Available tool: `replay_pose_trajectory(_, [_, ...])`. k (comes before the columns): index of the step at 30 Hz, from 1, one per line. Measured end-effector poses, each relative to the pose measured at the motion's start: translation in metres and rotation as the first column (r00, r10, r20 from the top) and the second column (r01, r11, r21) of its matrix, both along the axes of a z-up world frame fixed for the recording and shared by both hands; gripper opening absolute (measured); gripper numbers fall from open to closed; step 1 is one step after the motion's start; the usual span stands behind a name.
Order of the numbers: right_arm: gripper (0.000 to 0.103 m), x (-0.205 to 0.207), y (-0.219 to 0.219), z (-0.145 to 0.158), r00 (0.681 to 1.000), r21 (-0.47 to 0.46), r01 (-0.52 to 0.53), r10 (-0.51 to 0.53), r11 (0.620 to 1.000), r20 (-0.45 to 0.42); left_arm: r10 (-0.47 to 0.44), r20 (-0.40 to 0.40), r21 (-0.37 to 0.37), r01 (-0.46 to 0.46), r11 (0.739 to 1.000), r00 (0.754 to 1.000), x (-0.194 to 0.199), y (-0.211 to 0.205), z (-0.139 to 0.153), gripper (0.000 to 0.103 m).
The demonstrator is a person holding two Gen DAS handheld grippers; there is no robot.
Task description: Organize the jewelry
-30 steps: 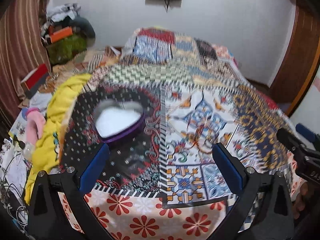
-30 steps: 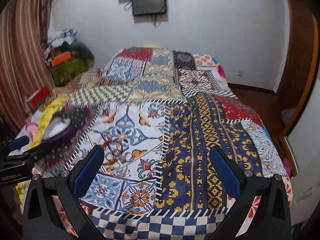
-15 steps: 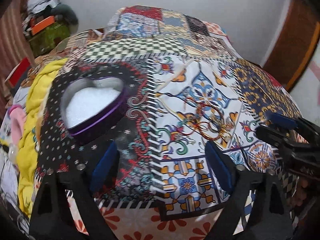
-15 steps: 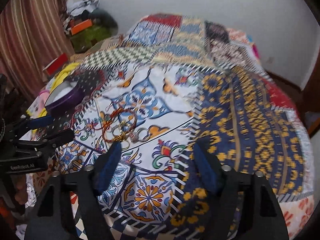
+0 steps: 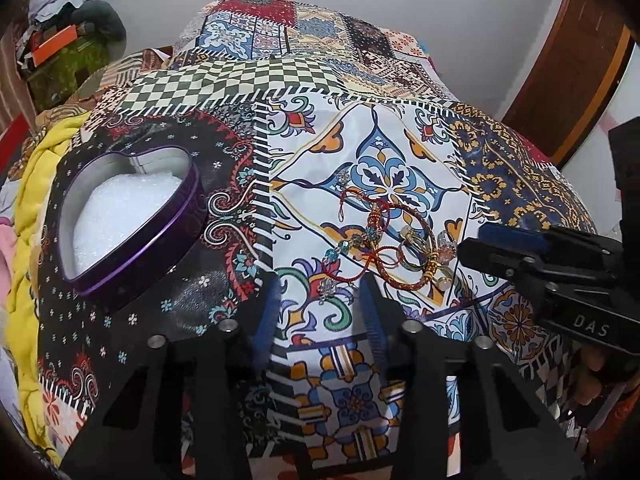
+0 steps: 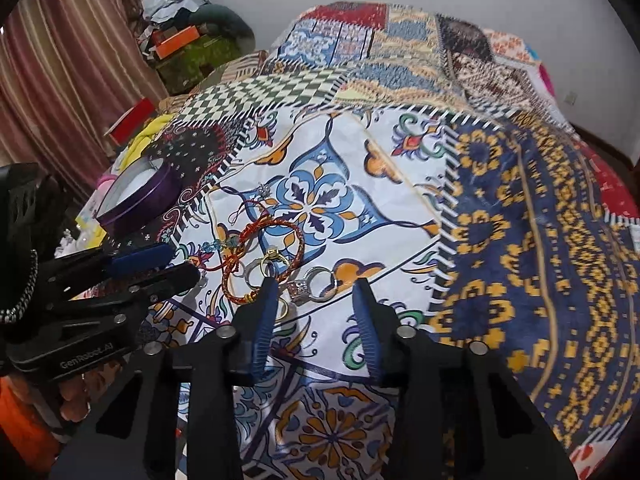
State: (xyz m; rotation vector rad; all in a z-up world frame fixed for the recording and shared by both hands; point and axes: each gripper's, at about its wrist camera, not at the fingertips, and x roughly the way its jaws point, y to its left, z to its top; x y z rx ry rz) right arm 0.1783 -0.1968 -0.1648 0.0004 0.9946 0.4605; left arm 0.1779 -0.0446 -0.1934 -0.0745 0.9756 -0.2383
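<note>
While nothing yet lies in the heart-shaped tin (image 5: 128,216), looks barely begun: bracelets (image 6: 262,258) and rings (image 6: 316,282) heaped on the bed (image 6: 520,220). Left gripper (image 5: 318,300) and right gripper (image 6: 316,304) hover over the heap, jaws part-open, empty.

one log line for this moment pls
left gripper open, empty | right gripper open over rings | bracelet on bedspread | heart tin empty

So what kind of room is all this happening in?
Most likely a bedroom: a bed under a patchwork bedspread, striped curtains to one side, and clutter piled in the corner.
</note>
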Motion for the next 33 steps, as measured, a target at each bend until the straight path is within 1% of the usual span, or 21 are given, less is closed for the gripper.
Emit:
replay_pose_trajectory(3, [0.033,0.002,0.001,-0.003,1.0,-0.002,-0.001,0.001,1.0,-0.012,-0.002,0.003,0.004,0.002,1.0,1.0,0.001,-0.002,-0.001,0.037])
replay_pose_trajectory(8, [0.033,0.007,0.004,-0.012,1.0,-0.009,-0.003,0.003,1.0,-0.03,0.004,0.022,0.051,-0.005,0.999,1.0,-0.001,-0.008,-0.003,0.036])
replay_pose_trajectory(9, [0.033,0.008,0.005,-0.015,0.999,-0.014,-0.002,0.002,1.0,-0.033,0.004,0.023,0.053,-0.005,0.999,1.0,-0.001,-0.009,-0.004,0.034])
replay_pose_trajectory(11, [0.033,0.008,0.007,-0.015,1.0,-0.022,-0.003,0.002,1.0,-0.022,0.009,0.017,0.042,-0.009,0.999,1.0,-0.001,-0.007,-0.004,0.023])
replay_pose_trajectory(14, [0.032,0.007,0.009,-0.015,1.0,-0.026,-0.006,0.006,1.0,-0.018,0.018,0.011,0.029,-0.018,0.999,1.0,-0.001,-0.004,-0.005,0.013])
replay_pose_trajectory(16, [0.028,0.009,0.008,-0.015,1.0,-0.025,-0.001,0.0,1.0,-0.018,0.023,0.007,0.016,-0.023,1.0,1.0,-0.001,-0.003,-0.005,0.011])
replay_pose_trajectory(19, [0.028,0.008,0.008,-0.014,1.0,-0.022,0.003,-0.003,1.0,-0.014,0.023,-0.001,-0.01,-0.023,1.0,1.0,-0.003,-0.003,-0.006,0.008])
replay_pose_trajectory(27, [0.028,0.004,0.008,-0.006,1.0,-0.027,0.005,-0.005,1.0,0.004,0.025,-0.004,-0.044,-0.025,0.999,1.0,-0.009,-0.002,0.001,0.008])
replay_pose_trajectory(30, [0.028,0.002,0.006,0.004,1.0,-0.026,0.02,-0.019,0.999,0.02,0.033,0.017,-0.053,-0.033,0.998,0.999,-0.014,0.001,0.011,0.008])
replay_pose_trajectory(33, [0.028,-0.001,0.006,0.019,0.998,-0.019,0.029,-0.028,0.999,0.05,0.039,0.05,-0.06,-0.036,0.998,0.998,-0.019,0.004,0.023,0.008])
